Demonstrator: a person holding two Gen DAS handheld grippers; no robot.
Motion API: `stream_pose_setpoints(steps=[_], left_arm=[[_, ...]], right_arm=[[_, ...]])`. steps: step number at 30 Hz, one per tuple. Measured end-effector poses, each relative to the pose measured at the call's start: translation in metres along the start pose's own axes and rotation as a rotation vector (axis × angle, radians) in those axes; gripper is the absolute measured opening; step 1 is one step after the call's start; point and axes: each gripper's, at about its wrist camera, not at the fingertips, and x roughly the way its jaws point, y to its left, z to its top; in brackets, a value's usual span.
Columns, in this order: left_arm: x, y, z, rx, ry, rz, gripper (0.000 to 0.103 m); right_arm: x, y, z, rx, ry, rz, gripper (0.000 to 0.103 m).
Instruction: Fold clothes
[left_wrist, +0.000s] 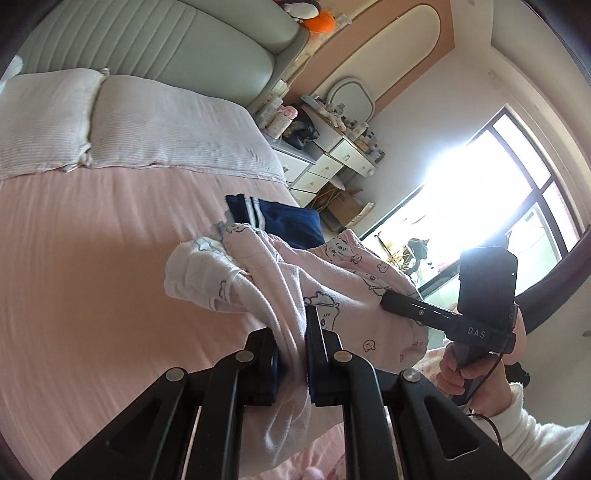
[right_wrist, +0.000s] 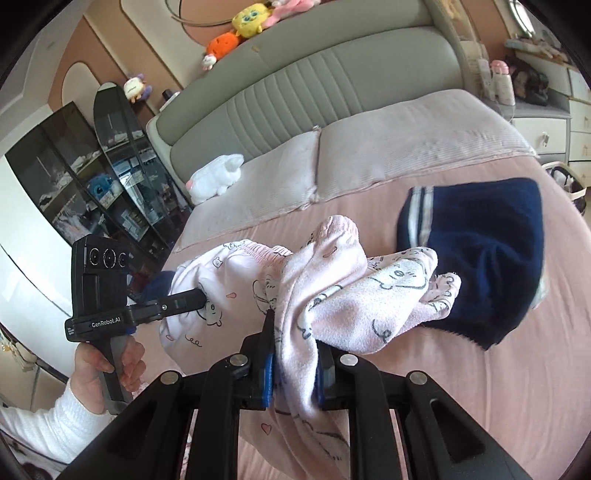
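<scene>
- Two handheld black two-finger grippers grasp one garment: a pale pink fleece garment printed with cartoon animals (left_wrist: 332, 280), held up off the pink bed sheet (left_wrist: 92, 277).
- Left gripper (left_wrist: 291, 354): jaws nearly closed, pinching a bunched fold of the pink garment; the fabric hangs down between the pads.
- Right gripper (right_wrist: 293, 363): jaws nearly closed, pinching another gathered section of the same garment; loose cloth drapes over the fingers and trails below them.
- In the left wrist view, the right gripper's fingers enter the garment from the right, with a hand (left_wrist: 461, 369) in a white fuzzy sleeve (left_wrist: 535, 435) on the handle.
- In the right wrist view, the left gripper's fingers reach the garment's elastic waistband end from the left.
- A navy blue knitted garment with white stripes (right_wrist: 480, 258) lies on the sheet behind the pink garment, partly overlapped by it in view.
- Two pale striped pillows (left_wrist: 166, 125) lie against the grey-green padded headboard (left_wrist: 166, 40).
</scene>
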Motion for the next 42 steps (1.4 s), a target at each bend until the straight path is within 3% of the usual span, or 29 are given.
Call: stream_pose_setpoints(steps=[6,10,15,18,20,22,23,24,26,28,30,32,34,35,37,39,42], left_arm=[[0.069,-0.018,0.068,0.037,-0.037,-0.035,0.009],[0.121,-0.002,0.091,-0.001,-0.016,-0.033,0.009],[0.205,0.06,0.077,-0.062,0.143,0.086,0.01],[0.219,0.083,0.059,-0.172,0.172,0.06,0.013],[0.212,0.086,0.053,-0.192,0.146,0.021,0.018],[0.202,0.086,0.051,-0.196,0.128,0.0,0.03],[0.195,0.084,0.05,-0.19,0.116,-0.002,0.041],[0.186,0.08,0.052,-0.166,0.092,0.024,0.053],[0.158,0.062,0.056,-0.061,-0.011,0.147,0.061],[0.135,0.038,0.063,0.074,-0.122,0.231,0.061],[0.135,0.01,0.069,0.23,-0.164,0.192,0.061],[0.158,-0.011,0.068,0.393,-0.119,0.176,0.058],[0.191,-0.023,0.066,0.535,-0.019,0.174,0.041],[0.209,-0.016,0.067,0.547,0.052,0.194,0.03],[0.234,0.002,0.07,0.538,0.137,0.267,0.029],[0.241,0.028,0.084,0.461,0.136,0.319,0.027],[0.228,0.042,0.101,0.358,0.074,0.312,0.027]], right_arm=[[-0.041,-0.068,0.067,-0.028,-0.11,-0.028,0.017],[-0.034,-0.121,0.091,-0.018,-0.131,-0.042,0.018],[0.023,-0.218,0.067,0.096,-0.042,-0.144,0.024],[0.032,-0.262,0.057,0.155,-0.054,-0.171,0.025],[0.021,-0.276,0.058,0.193,-0.108,-0.156,0.039],[0.009,-0.278,0.059,0.193,-0.155,-0.193,0.041],[0.003,-0.277,0.06,0.189,-0.166,-0.208,0.041],[-0.001,-0.275,0.062,0.183,-0.166,-0.219,0.041],[-0.01,-0.254,0.061,0.109,-0.174,-0.24,0.041],[-0.019,-0.23,0.06,0.021,-0.188,-0.263,0.042],[-0.009,-0.202,0.06,-0.111,-0.169,-0.281,0.046],[0.009,-0.179,0.061,-0.233,-0.137,-0.301,0.046],[0.037,-0.171,0.062,-0.306,-0.094,-0.325,0.046],[0.047,-0.174,0.062,-0.315,-0.068,-0.34,0.046],[0.065,-0.192,0.062,-0.297,-0.009,-0.372,0.044],[0.078,-0.211,0.061,-0.267,0.036,-0.41,0.044],[0.057,-0.224,0.061,-0.173,-0.011,-0.398,0.046]])
